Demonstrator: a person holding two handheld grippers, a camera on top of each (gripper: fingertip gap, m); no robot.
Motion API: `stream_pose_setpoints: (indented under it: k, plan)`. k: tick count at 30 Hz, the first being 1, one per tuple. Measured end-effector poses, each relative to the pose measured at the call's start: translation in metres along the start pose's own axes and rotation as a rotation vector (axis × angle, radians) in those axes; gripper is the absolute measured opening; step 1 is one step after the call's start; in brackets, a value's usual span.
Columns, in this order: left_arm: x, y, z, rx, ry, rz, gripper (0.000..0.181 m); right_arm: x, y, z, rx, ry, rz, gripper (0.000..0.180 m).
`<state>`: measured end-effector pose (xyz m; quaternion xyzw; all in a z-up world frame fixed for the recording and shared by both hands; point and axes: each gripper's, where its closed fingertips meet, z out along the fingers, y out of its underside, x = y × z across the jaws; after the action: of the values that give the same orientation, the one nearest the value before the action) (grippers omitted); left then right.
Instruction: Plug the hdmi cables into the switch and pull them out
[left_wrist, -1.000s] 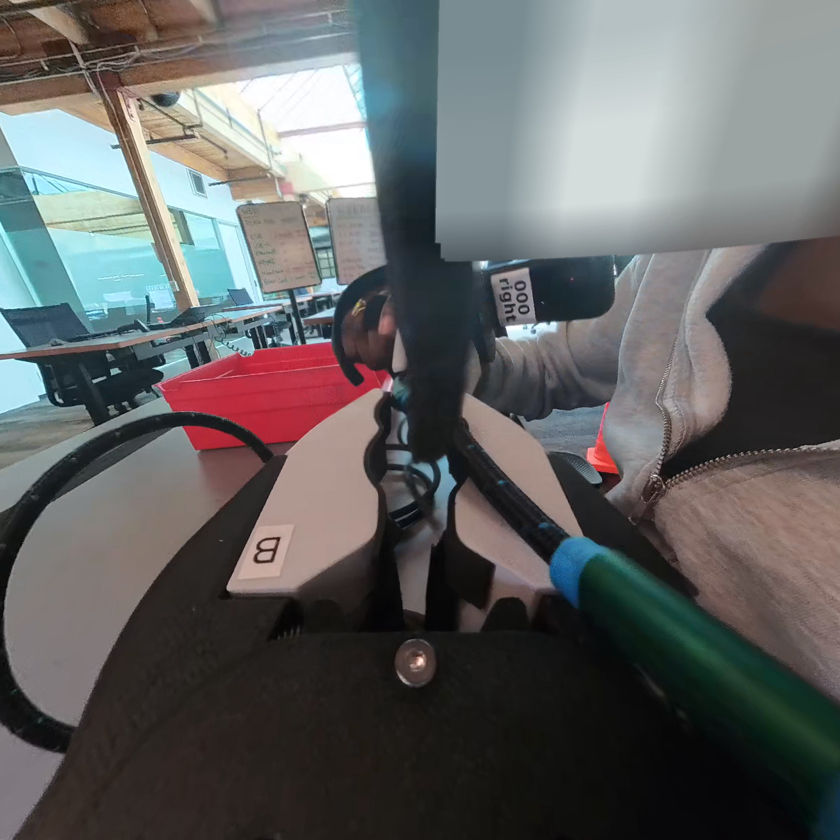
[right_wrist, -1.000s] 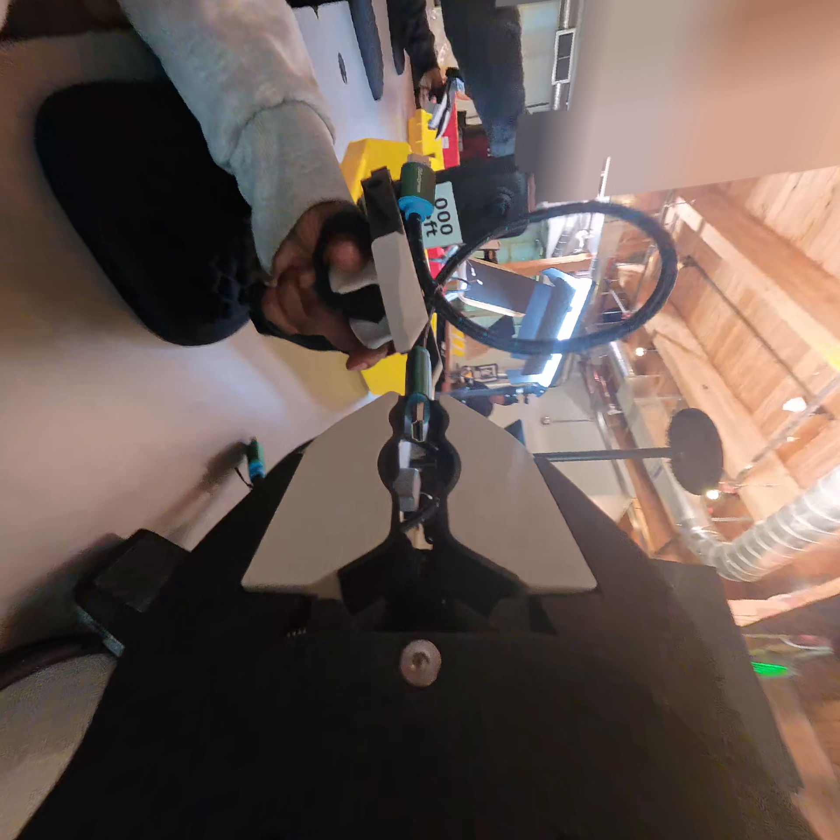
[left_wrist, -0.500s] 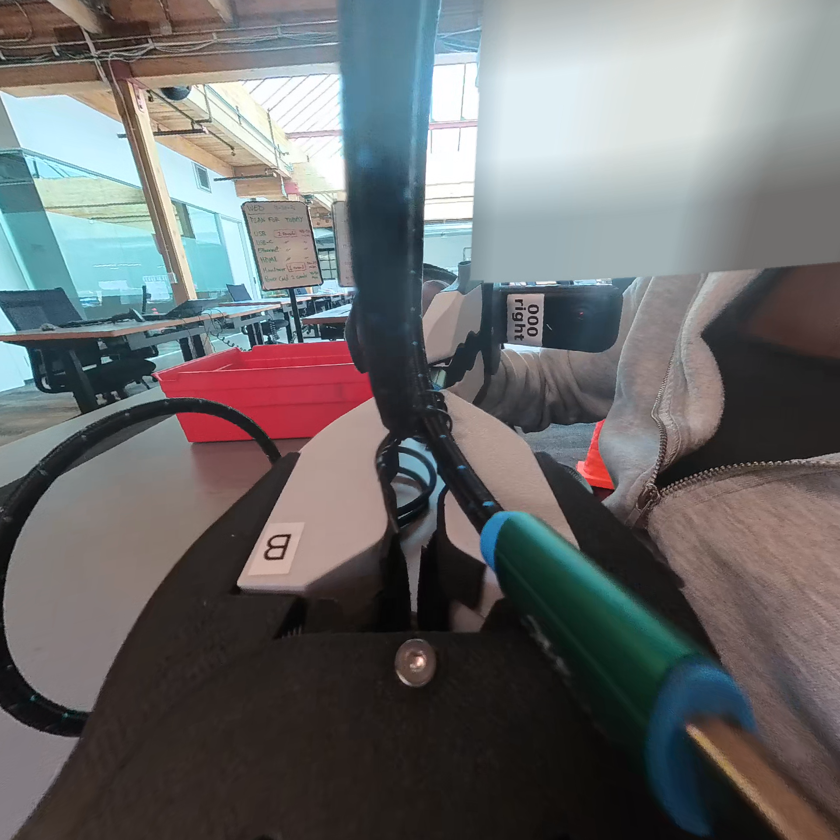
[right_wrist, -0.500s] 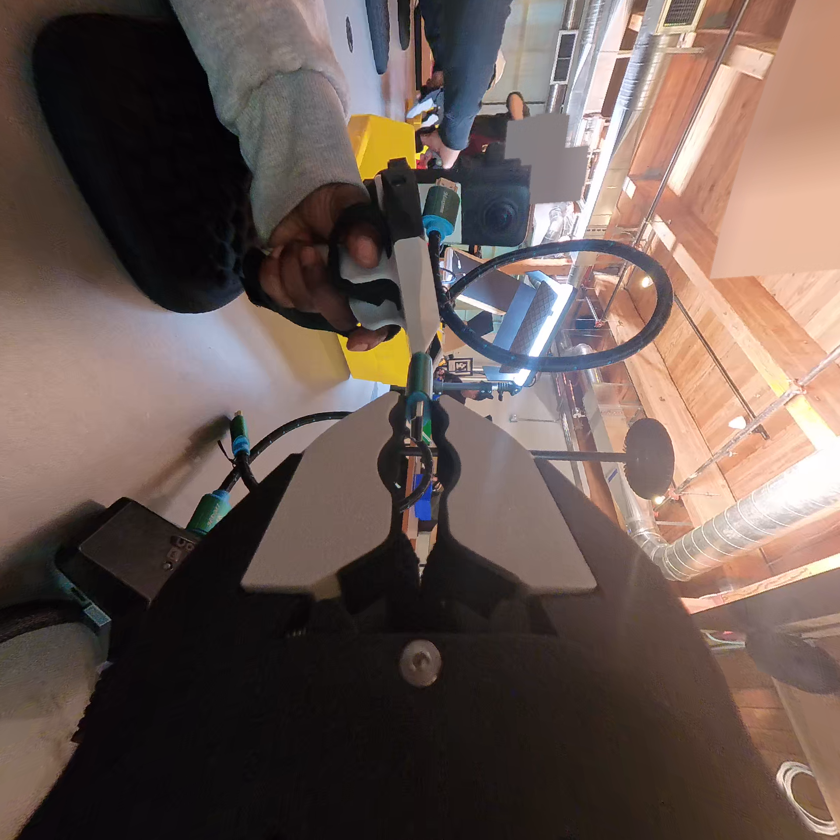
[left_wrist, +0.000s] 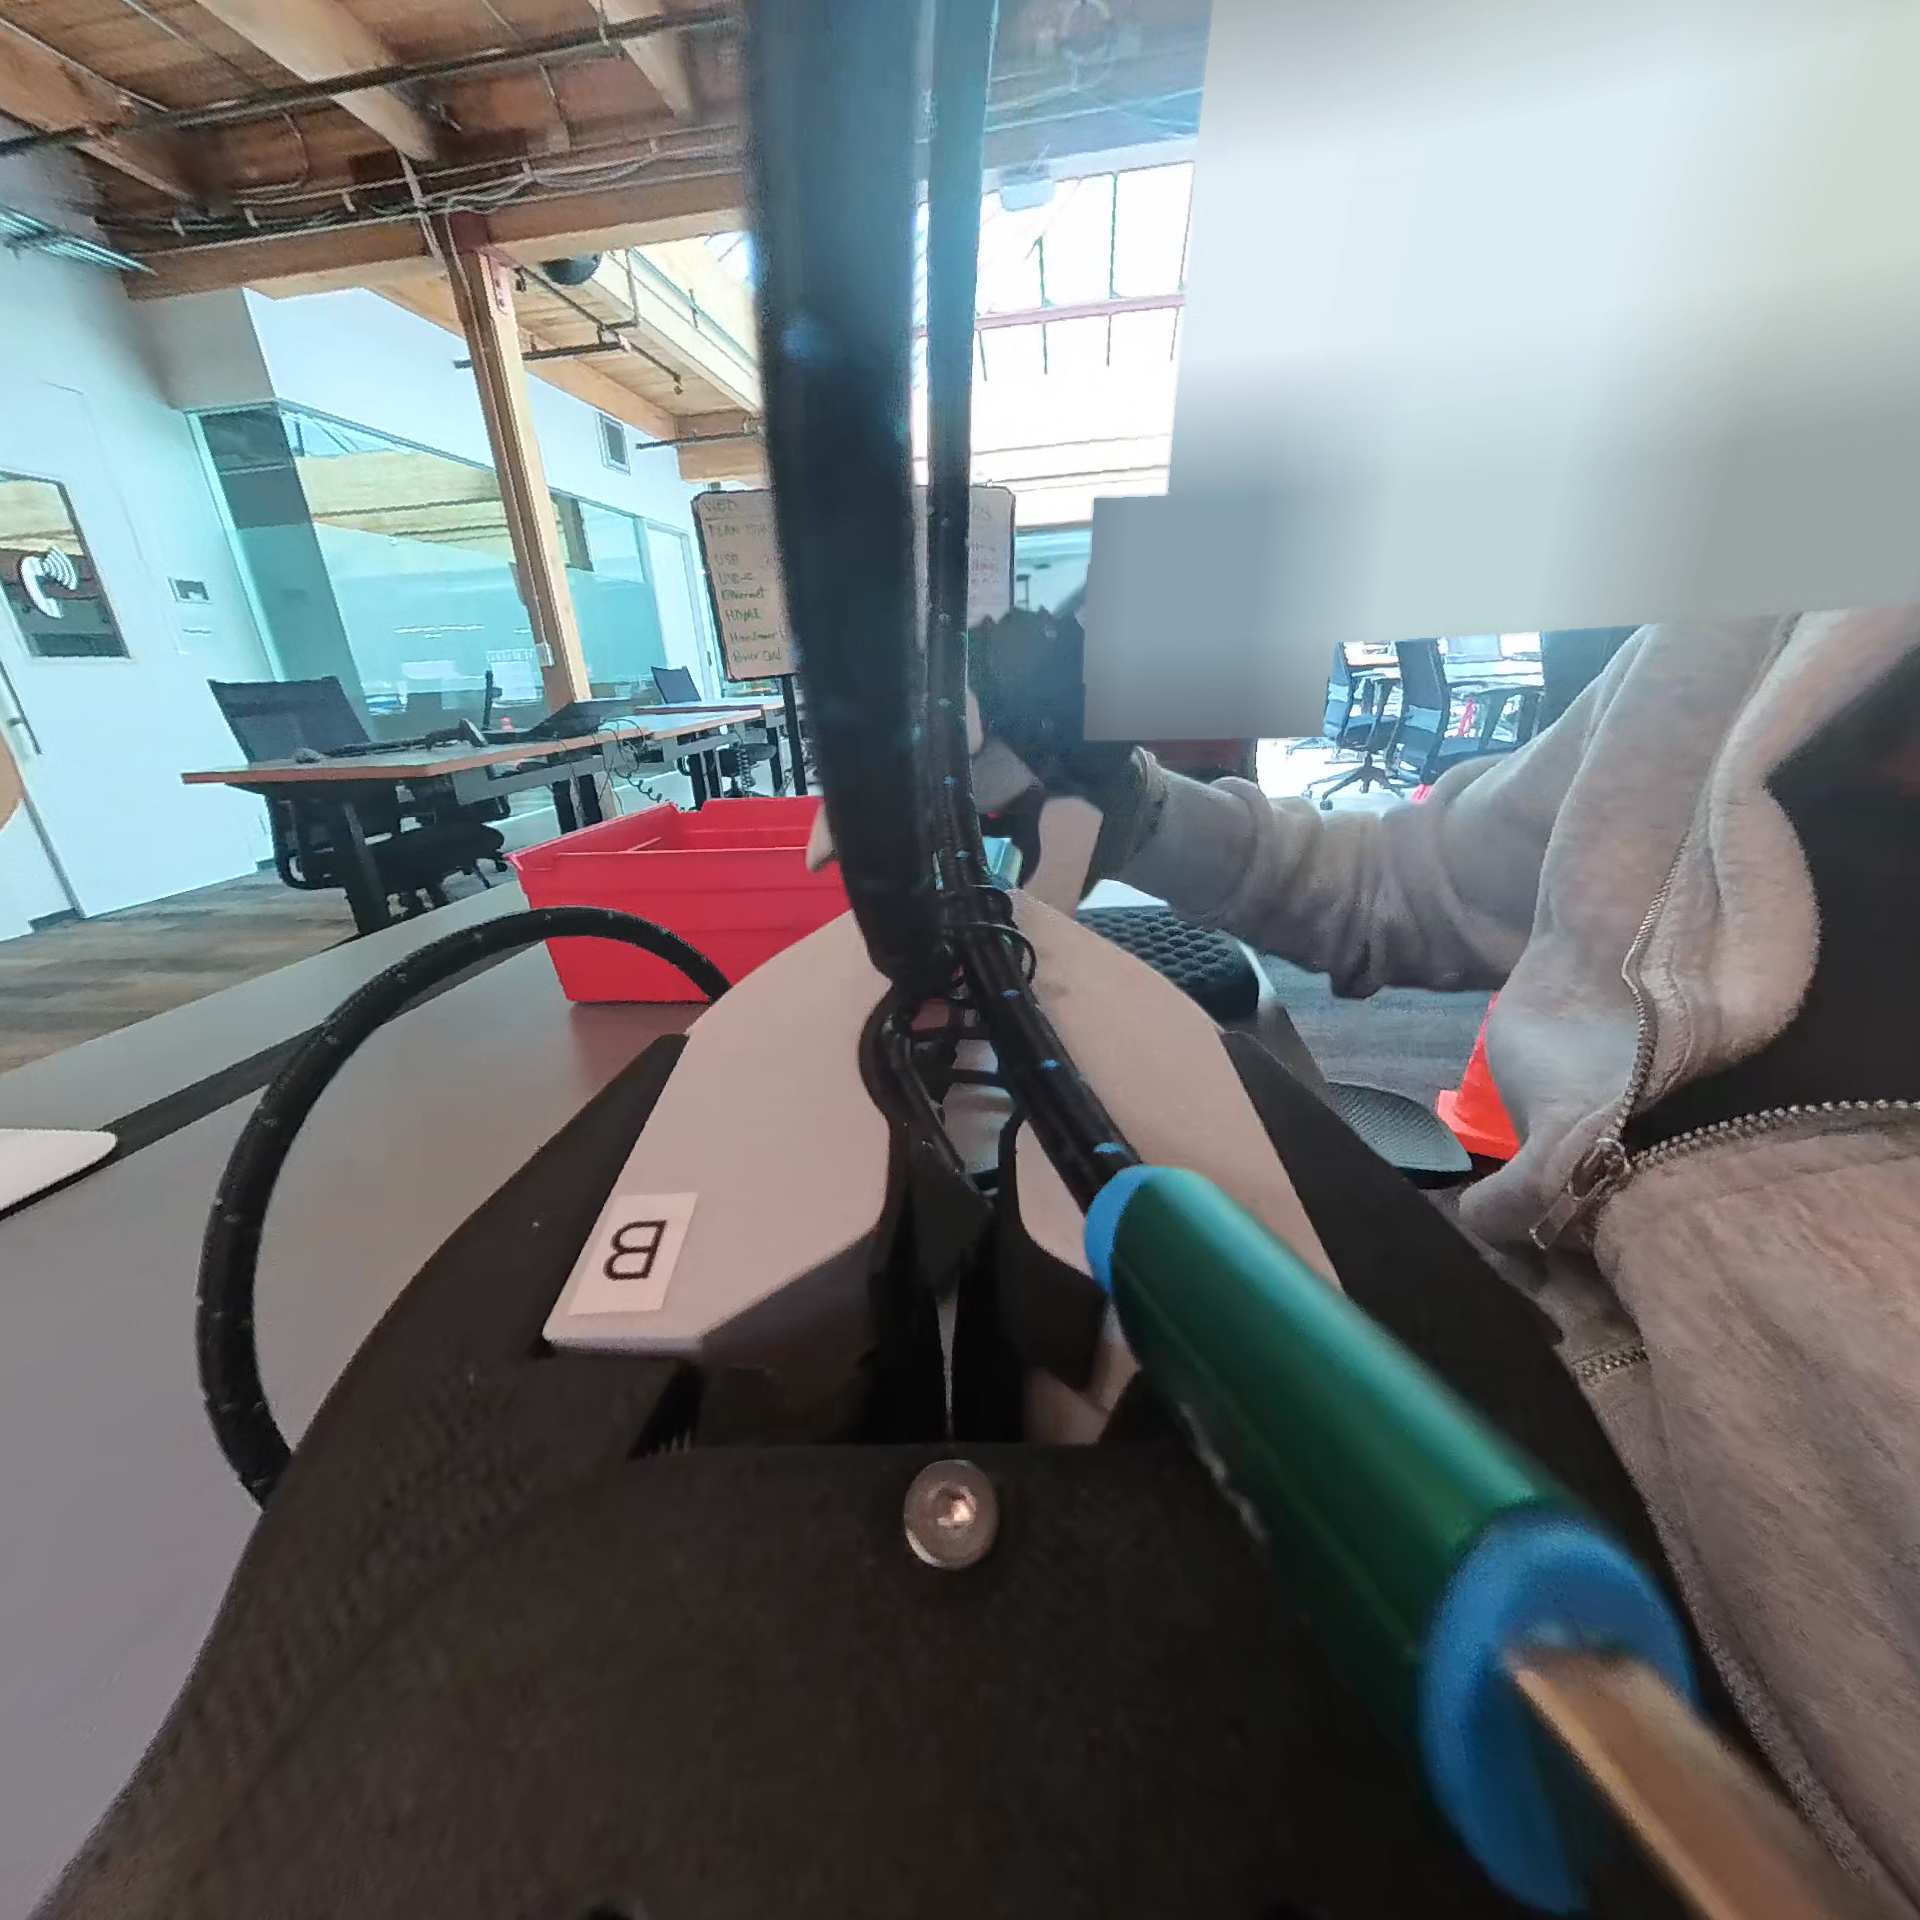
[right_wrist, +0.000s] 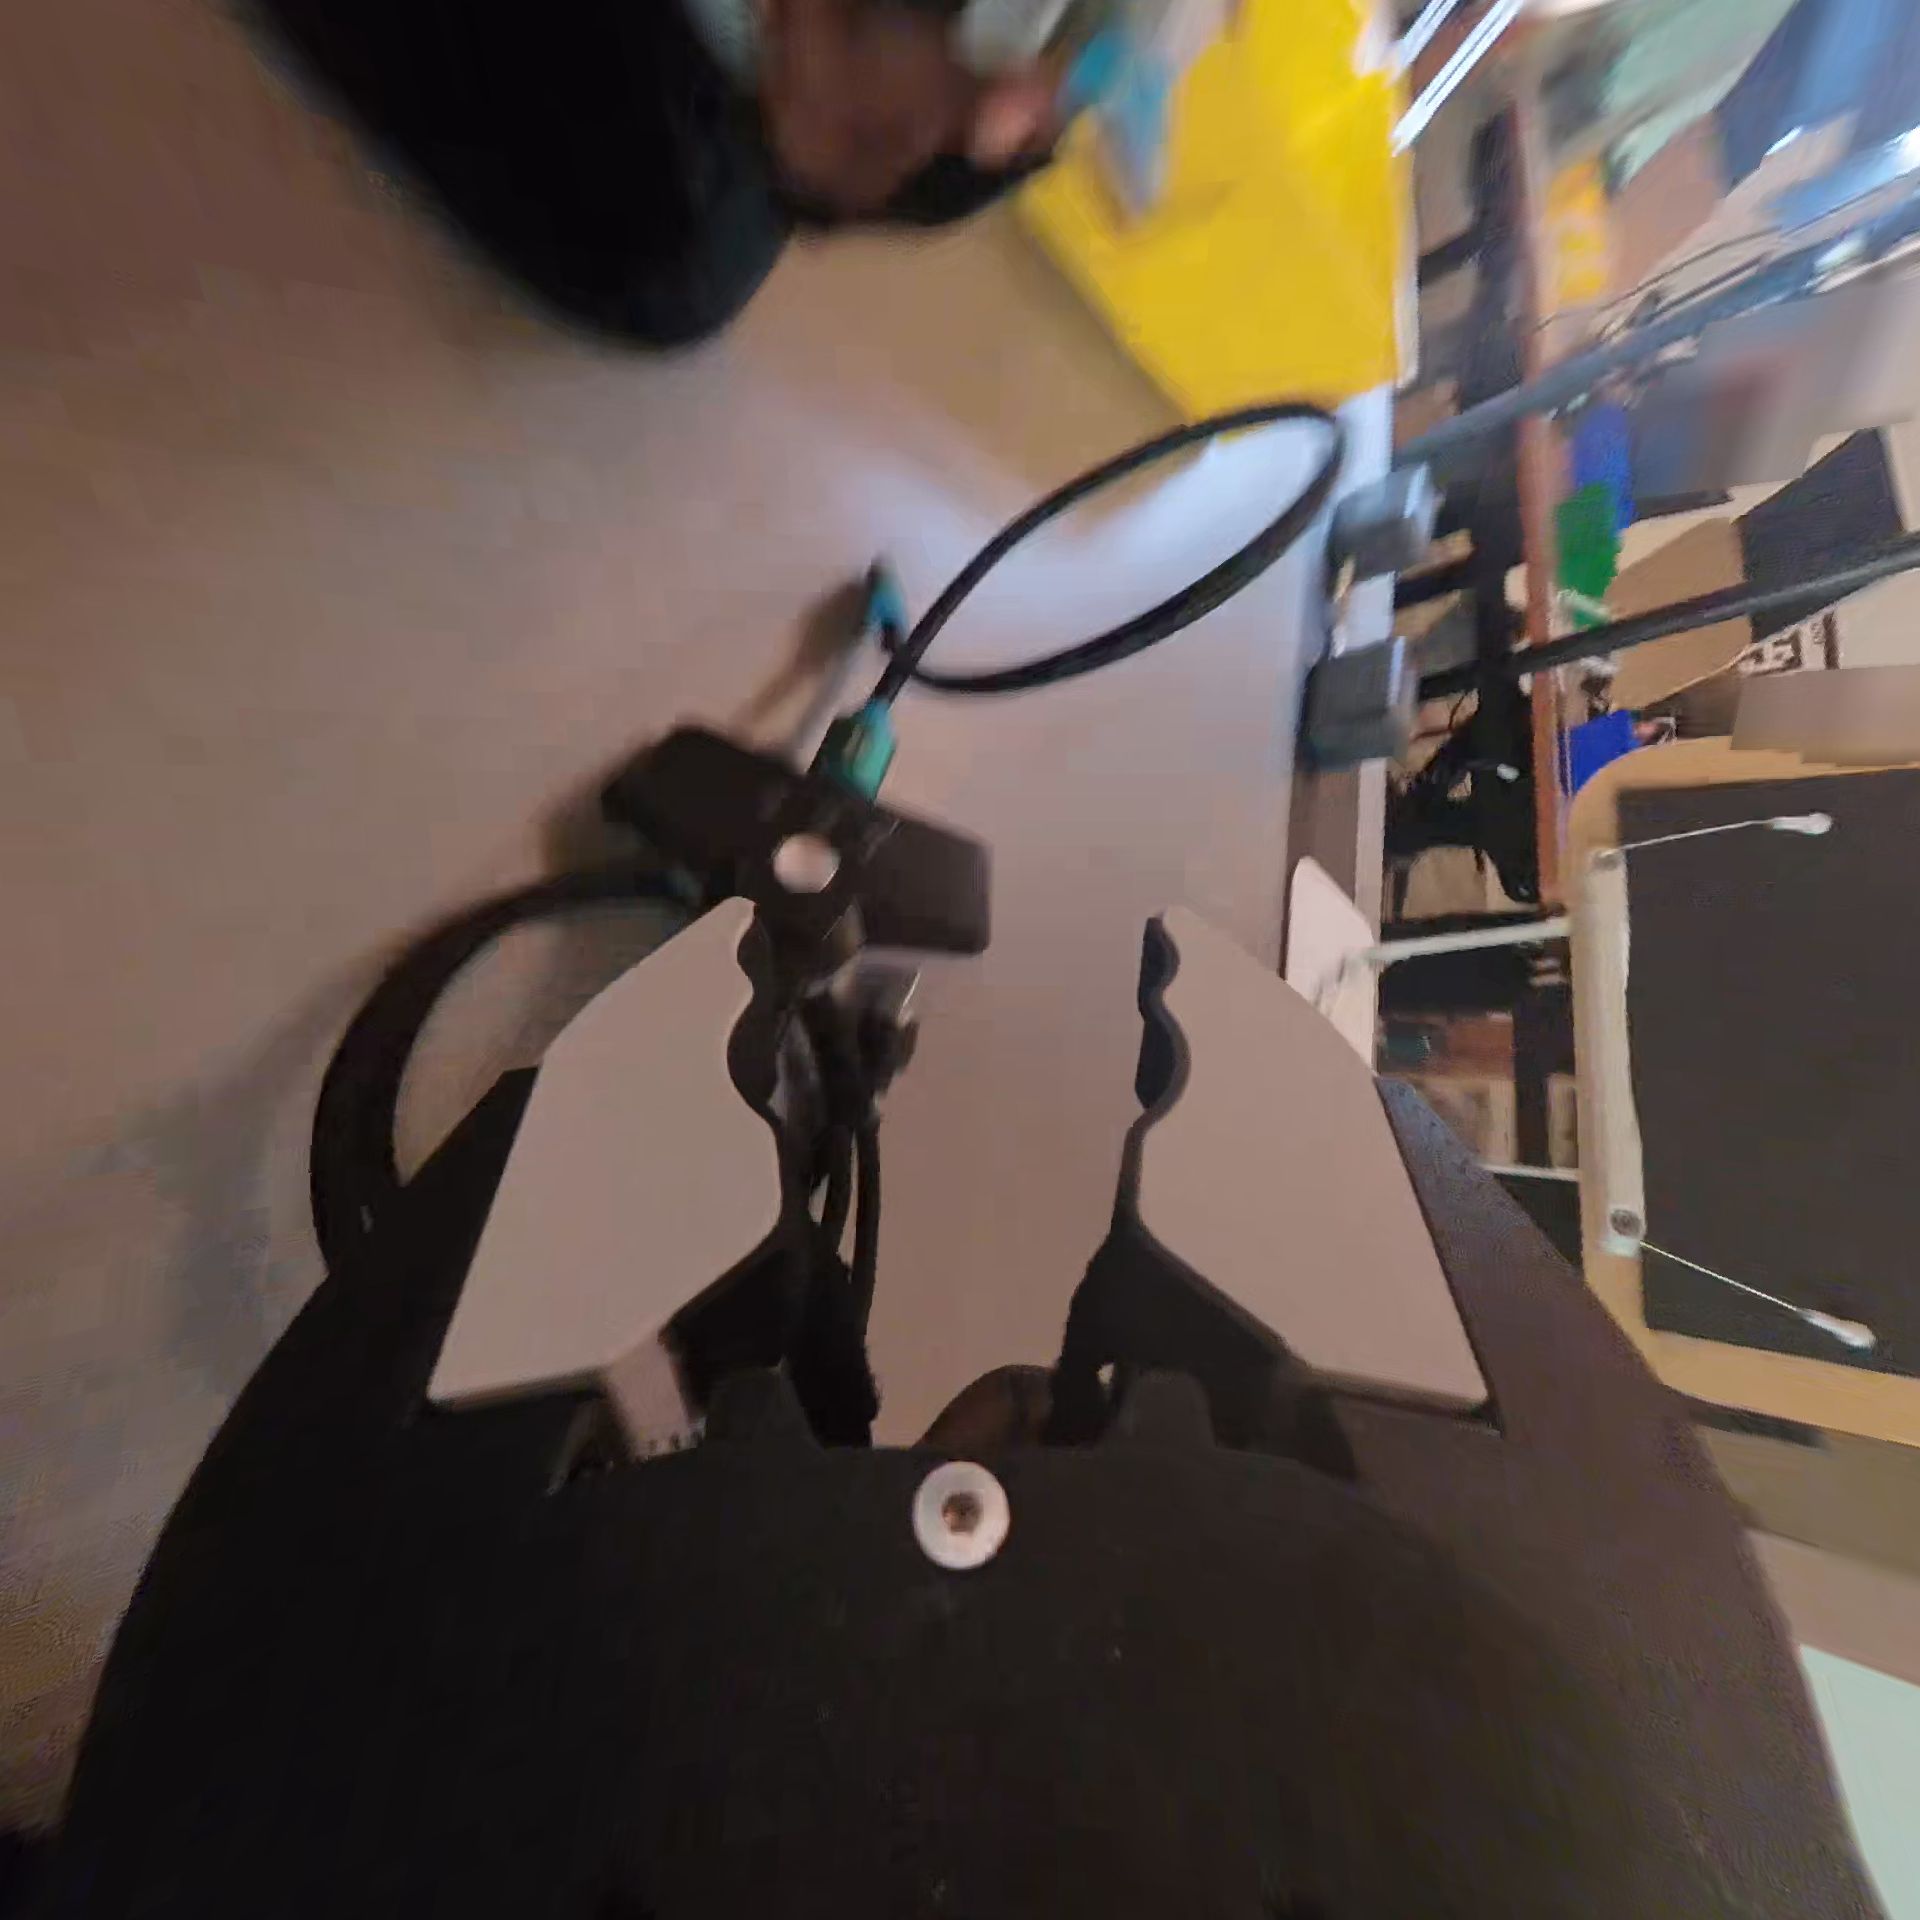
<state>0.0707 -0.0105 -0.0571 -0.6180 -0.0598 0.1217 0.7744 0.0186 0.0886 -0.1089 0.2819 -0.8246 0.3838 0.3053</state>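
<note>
1. HDMI cable (left_wrist: 1023, 1049) first, left wrist view: the black braided cord is clamped in the left gripper (left_wrist: 961, 951), whose jaws are pressed together on it just behind the plug. The green connector (left_wrist: 1340, 1392) with its blue collars points back toward the camera, metal tip off the lower right corner, so this end is plugged into nothing. More of the cord runs straight up out of frame, and another loop (left_wrist: 270, 1174) curls over the dark bench (left_wrist: 156, 1299) on the left. My guess is that holding the cord close to the plug keeps the stiff braid from flopping while the other hand works.

2. Same view, background: red bin (left_wrist: 675, 883) sits on the bench past the gripper, and the person's grey sleeve (left_wrist: 1351, 883) reaches in from the right.

3. Right wrist view (very blurry, camera rolled sideways): the right gripper (right_wrist: 945, 935) is spread wide with nothing between its jaws. Just ahead of it, the black switch (right_wrist: 800, 842) lies on the bench (right_wrist: 312, 623) with a second green plug (right_wrist: 862, 753) seated in its far side, its cable looping away (right_wrist: 1122, 540). A yellow bin (right_wrist: 1247, 229) sits beyond.

4. My read: the open gripper is lined up on the switch, either to steady it or to pull that plug. Too smeared to say which.
</note>
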Motion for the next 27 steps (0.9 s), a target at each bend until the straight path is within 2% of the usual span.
stream_pose_setpoints:
  k: [1,3,5,7,9,15,19,21,24,27]
  plan:
    - [0.0,0.001,0.001,-0.007,-0.001,0.003,0.011,-0.011,0.012,0.005,-0.069,-0.007,-0.065,0.067]
    - [0.0,0.0,0.001,-0.001,0.001,0.003,0.011,-0.026,0.028,0.016,-0.188,0.02,-0.249,0.066]
    - [-0.001,-0.002,-0.001,0.008,-0.005,0.004,0.01,-0.033,0.025,0.023,-0.218,0.084,-0.48,0.061]
    - [-0.001,-0.003,-0.001,0.017,-0.005,0.0,0.01,-0.039,0.027,0.03,-0.258,0.09,-0.612,0.068]
    - [-0.001,-0.003,-0.001,0.015,-0.004,0.0,0.01,-0.047,0.041,0.039,-0.333,0.029,-0.628,0.076]
    - [0.0,-0.004,-0.001,0.022,0.0,0.004,0.01,-0.036,0.024,0.058,-0.322,0.076,-0.725,0.065]
    - [0.002,-0.005,-0.002,0.025,0.01,0.005,0.011,-0.026,0.045,0.077,-0.47,0.079,-0.795,0.035]
    - [0.001,-0.005,-0.002,0.023,0.003,0.015,0.011,-0.014,0.046,0.077,-0.457,0.138,-0.75,0.027]
    - [-0.001,-0.008,-0.004,0.036,-0.009,0.014,0.011,0.001,0.036,0.064,-0.29,0.186,-0.457,0.026]
    - [0.0,-0.004,-0.002,0.021,-0.007,0.014,0.011,0.02,0.019,0.044,-0.136,0.322,-0.306,0.026]
